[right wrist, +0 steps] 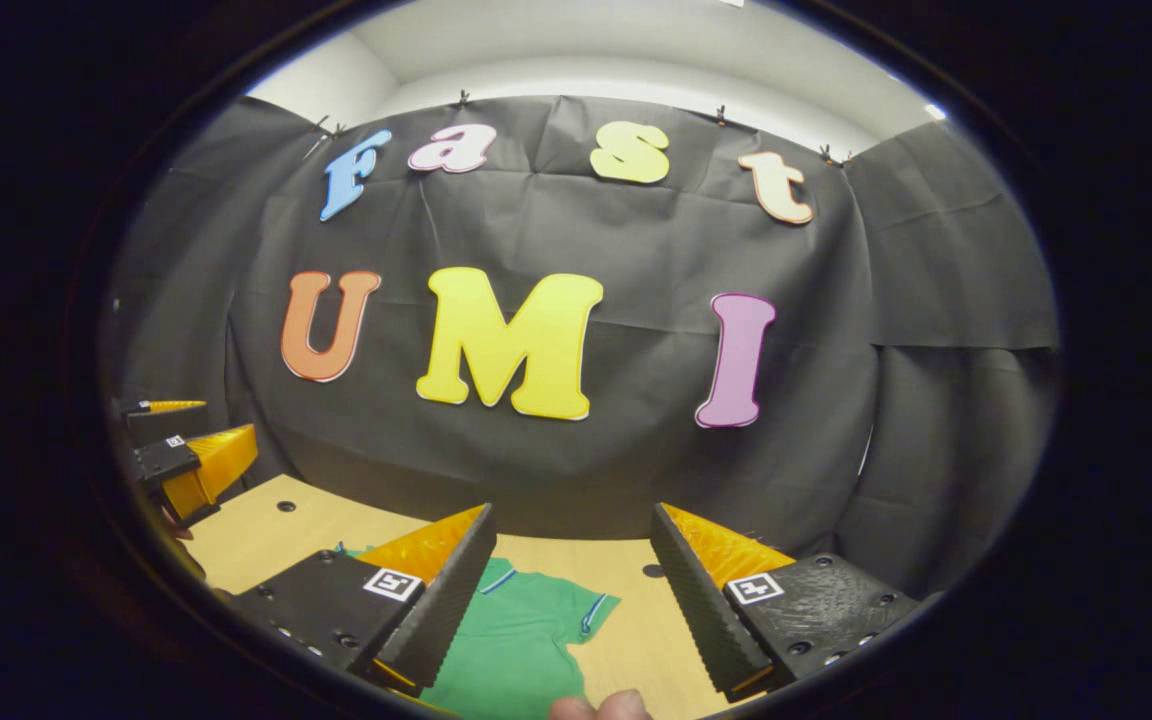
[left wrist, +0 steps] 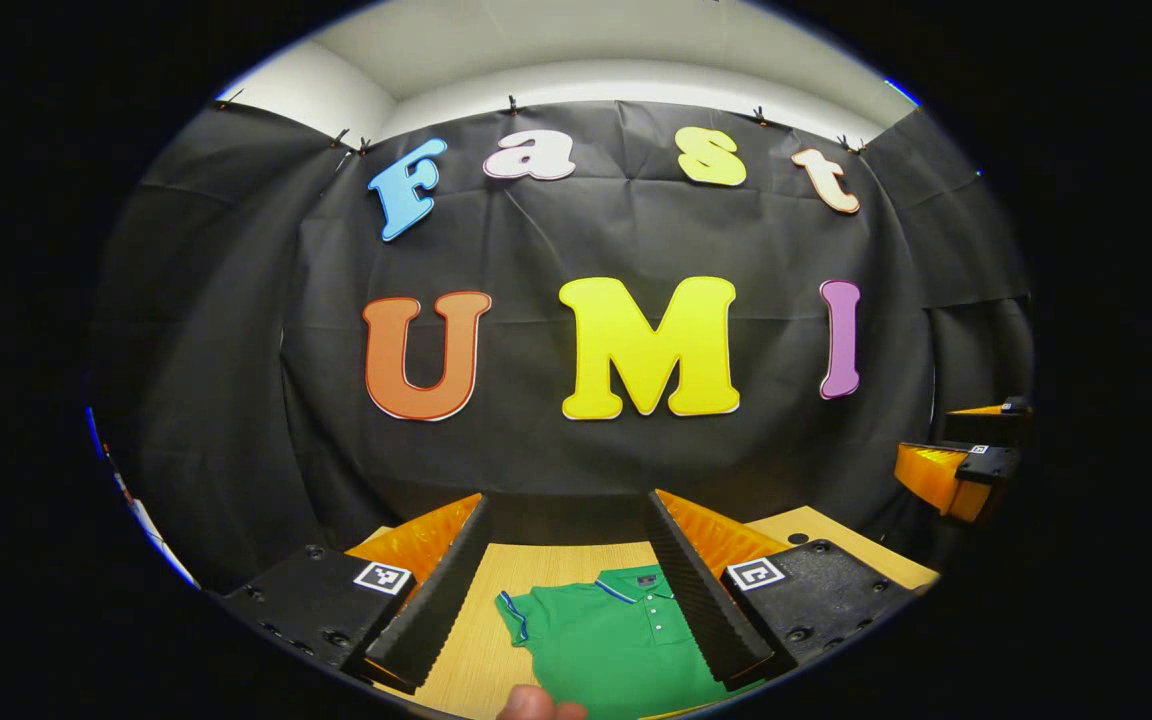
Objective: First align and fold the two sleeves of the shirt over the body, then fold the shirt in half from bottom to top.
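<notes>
Green knit polo shirt (left wrist: 616,640) lying flat on the pale wooden table (left wrist: 476,640), collar pointing toward the black cloth wall (left wrist: 576,240), long axis running away from it. Left gripper (left wrist: 571,590) and right gripper (right wrist: 566,610) hovering above, ridged jaws standing open

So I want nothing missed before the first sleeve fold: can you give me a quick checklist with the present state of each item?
1. Left gripper open: ok.
2. Right gripper open: ok.
3. Green shirt lying on the wooden table, collar away from the person: ok.
4. Both sleeves spread out, unfolded: ok.
5. Grippers clear of the cloth: ok, both held above it.
6. Bottom hem flat: cannot tell, out of frame.
</notes>
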Demonstrator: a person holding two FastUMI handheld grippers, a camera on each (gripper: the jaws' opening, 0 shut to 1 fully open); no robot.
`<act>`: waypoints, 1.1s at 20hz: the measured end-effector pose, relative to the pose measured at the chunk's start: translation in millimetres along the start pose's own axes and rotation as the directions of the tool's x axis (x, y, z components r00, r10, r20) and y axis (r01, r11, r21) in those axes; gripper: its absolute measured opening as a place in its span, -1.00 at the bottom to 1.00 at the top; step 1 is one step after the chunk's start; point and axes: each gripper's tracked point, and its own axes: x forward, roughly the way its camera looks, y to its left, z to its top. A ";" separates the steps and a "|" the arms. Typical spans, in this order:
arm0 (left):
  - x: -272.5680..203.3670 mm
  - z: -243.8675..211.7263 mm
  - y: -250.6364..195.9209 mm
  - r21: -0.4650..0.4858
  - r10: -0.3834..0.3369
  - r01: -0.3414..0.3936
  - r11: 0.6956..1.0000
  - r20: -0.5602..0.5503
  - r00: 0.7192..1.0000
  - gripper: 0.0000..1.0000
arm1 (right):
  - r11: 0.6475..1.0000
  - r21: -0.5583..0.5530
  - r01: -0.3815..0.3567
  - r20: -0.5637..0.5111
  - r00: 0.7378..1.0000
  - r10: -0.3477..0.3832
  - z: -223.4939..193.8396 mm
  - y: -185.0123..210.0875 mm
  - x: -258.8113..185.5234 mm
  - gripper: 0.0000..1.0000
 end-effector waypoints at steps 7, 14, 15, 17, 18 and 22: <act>1.0 -0.3 1.8 0.017 0.000 0.000 1.000 0.007 1.000 0.97 | 1.000 -0.009 -0.006 -0.106 0.994 0.005 -43.0 -3.6 21.4 0.94; 3.6 -7.2 4.5 0.035 0.007 -0.007 0.999 -0.004 1.000 0.97 | 1.000 -0.018 -0.010 -0.284 0.959 0.005 -125.6 -10.3 67.6 0.90; 4.6 -8.8 4.0 0.032 0.007 -0.007 0.999 -0.010 1.000 0.97 | 1.000 -0.018 -0.012 -0.302 0.953 0.006 -134.9 -11.8 74.5 0.91; 6.9 -12.8 3.7 0.026 0.009 -0.009 1.000 -0.019 1.000 0.97 | 1.000 -0.011 -0.012 -0.344 0.939 0.007 -155.6 -15.0 87.2 0.91; 7.2 -13.9 4.7 0.025 0.011 -0.011 1.000 -0.022 1.000 0.97 | 1.000 -0.004 -0.012 -0.366 0.930 0.010 -166.4 -15.7 94.0 0.91; 14.8 -15.9 7.9 0.053 0.037 -0.035 0.998 -0.034 0.999 0.97 | 1.000 0.006 0.004 -0.454 0.891 -0.001 -216.0 -21.9 121.4 0.96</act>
